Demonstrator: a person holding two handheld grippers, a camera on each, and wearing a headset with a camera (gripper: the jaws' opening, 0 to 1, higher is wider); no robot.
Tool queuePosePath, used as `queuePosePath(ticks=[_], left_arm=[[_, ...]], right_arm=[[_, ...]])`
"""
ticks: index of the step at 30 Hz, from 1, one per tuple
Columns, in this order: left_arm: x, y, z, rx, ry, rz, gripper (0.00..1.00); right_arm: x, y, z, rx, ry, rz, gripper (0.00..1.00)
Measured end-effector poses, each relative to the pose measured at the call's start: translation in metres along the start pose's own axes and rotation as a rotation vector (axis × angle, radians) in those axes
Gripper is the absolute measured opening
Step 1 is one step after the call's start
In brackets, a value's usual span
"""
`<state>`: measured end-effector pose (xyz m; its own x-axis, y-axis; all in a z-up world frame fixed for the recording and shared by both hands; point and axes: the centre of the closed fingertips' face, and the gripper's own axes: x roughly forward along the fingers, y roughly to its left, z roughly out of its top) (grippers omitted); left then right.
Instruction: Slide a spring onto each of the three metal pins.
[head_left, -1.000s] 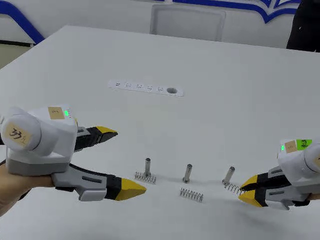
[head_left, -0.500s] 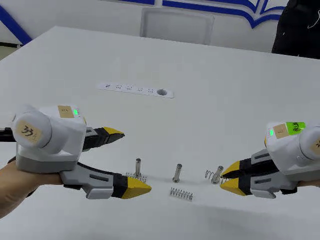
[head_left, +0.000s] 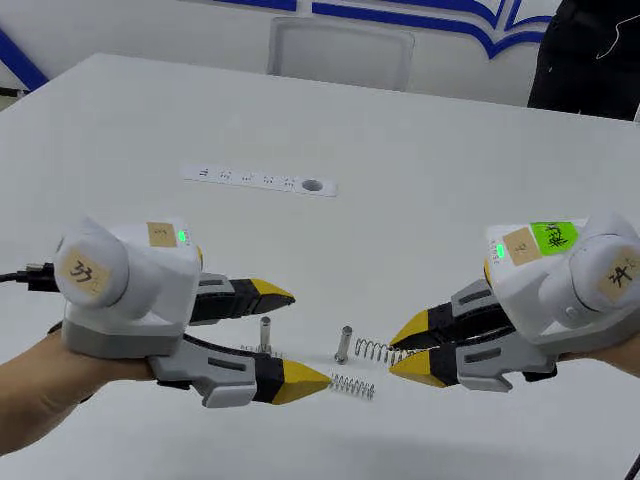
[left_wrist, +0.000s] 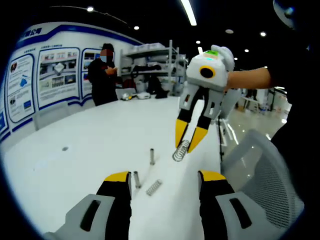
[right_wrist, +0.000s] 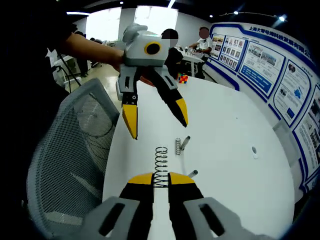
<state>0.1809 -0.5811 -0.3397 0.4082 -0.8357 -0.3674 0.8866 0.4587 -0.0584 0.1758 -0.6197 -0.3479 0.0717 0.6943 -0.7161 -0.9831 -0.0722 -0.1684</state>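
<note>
your right gripper (head_left: 398, 355) is clenched on one end of a spring (head_left: 372, 349). the coil sticks straight out past the yellow tips, and its free end is just beside a pin (head_left: 344, 343) that stands upright close to the near edge of the white table (head_left: 420, 170), about midway along it. in the right gripper view your two jaws are pressed together with that spring rising from between them. you cannot tell whether its free end touches the table.

your left gripper (head_left: 311, 337) is released, its jaws spread wide apart. the other pin (head_left: 265, 333) stands upright in the gap between them, nearer the table's left edge than the first. a second spring (head_left: 352, 385) lies loose and flat on the table between your two grippers, closer to the near edge than both pins.

toward the far edge a white power strip (head_left: 258, 180) lies on the table, and a chair (head_left: 340, 48) stands just beyond that edge. a person in dark clothes (head_left: 590, 55) is at the far right corner.
</note>
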Motion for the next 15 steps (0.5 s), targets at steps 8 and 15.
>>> queuePosePath(ticks=[8,15], left_arm=[[0.01,-0.021,0.001,0.031,0.003,-0.085,0.46],[0.011,-0.023,0.003,0.035,0.0,-0.103,0.32]], right_arm=[[0.007,0.012,0.006,-0.041,0.007,0.03,0.11],[0.011,0.02,0.013,-0.058,-0.005,0.051,0.11]])
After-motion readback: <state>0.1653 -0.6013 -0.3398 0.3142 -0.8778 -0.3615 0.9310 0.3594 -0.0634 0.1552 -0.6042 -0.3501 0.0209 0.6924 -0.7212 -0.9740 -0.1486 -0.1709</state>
